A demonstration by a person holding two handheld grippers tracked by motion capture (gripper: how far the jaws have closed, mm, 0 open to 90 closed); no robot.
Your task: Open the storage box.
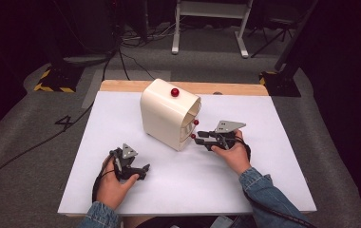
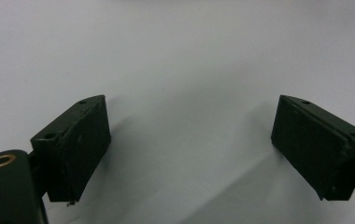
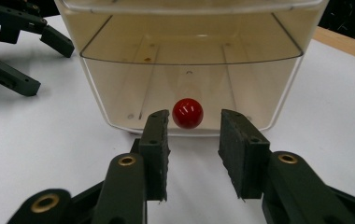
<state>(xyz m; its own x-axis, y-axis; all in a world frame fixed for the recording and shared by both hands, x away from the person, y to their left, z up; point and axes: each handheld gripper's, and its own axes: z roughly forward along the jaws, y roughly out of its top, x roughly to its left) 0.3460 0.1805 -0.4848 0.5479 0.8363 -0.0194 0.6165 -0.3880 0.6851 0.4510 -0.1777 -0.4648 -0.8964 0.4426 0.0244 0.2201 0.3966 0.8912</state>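
Note:
A cream box (image 1: 164,116) with a rounded top stands at the back middle of the white table. It carries a red knob on top (image 1: 175,92) and two red knobs on its front (image 1: 196,122). My right gripper (image 1: 198,137) points at the lower front knob (image 1: 193,136). In the right gripper view its jaws stand open on either side of this red knob (image 3: 187,113), just short of it, before a see-through drawer front (image 3: 189,70). My left gripper (image 1: 143,171) rests open on the table at the front left, its fingers (image 2: 80,135) wide apart over bare white surface.
The white tabletop (image 1: 178,185) has a wooden strip (image 1: 235,89) along its back edge. My left gripper (image 3: 17,79) lies to the left of the box in the right gripper view. Cables, stand feet and a white frame (image 1: 207,28) are on the floor behind.

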